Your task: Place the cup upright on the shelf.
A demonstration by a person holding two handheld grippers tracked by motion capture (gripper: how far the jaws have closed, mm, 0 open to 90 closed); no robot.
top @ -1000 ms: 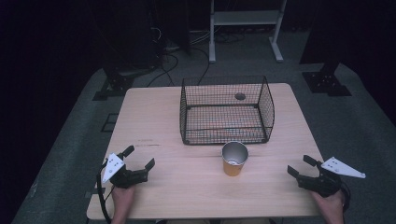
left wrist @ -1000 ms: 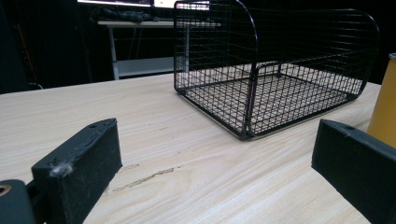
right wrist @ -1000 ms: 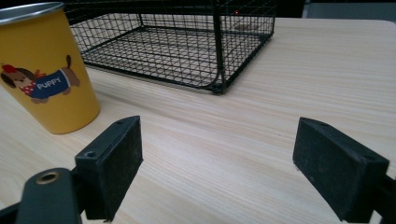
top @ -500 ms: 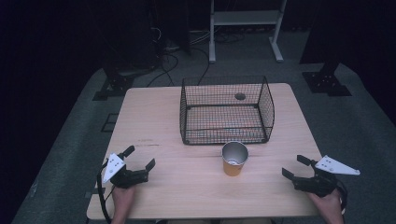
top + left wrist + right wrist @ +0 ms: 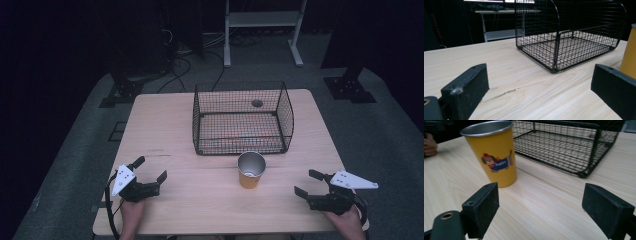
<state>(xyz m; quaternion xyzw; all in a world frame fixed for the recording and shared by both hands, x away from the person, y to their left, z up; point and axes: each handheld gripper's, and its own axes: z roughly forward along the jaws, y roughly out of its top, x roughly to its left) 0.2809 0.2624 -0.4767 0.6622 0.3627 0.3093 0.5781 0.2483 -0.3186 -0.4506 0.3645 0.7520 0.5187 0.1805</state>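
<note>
Both claws spread, empty; yellow cup between them, wire basket just behind cup.

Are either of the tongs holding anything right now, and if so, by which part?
Nothing is held. The left tongs and the right tongs both stand open over the table, apart from the yellow cup, which stands upright in front of the wire basket.

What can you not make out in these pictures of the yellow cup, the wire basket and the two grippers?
- Yellow cup: cut off by the right edge in the left gripper view, partly behind a finger.
- Cup's inside: the high view is too dim and small to tell whether it is empty.
- Wire basket: far end cut off by the top edge in the right gripper view.
</note>
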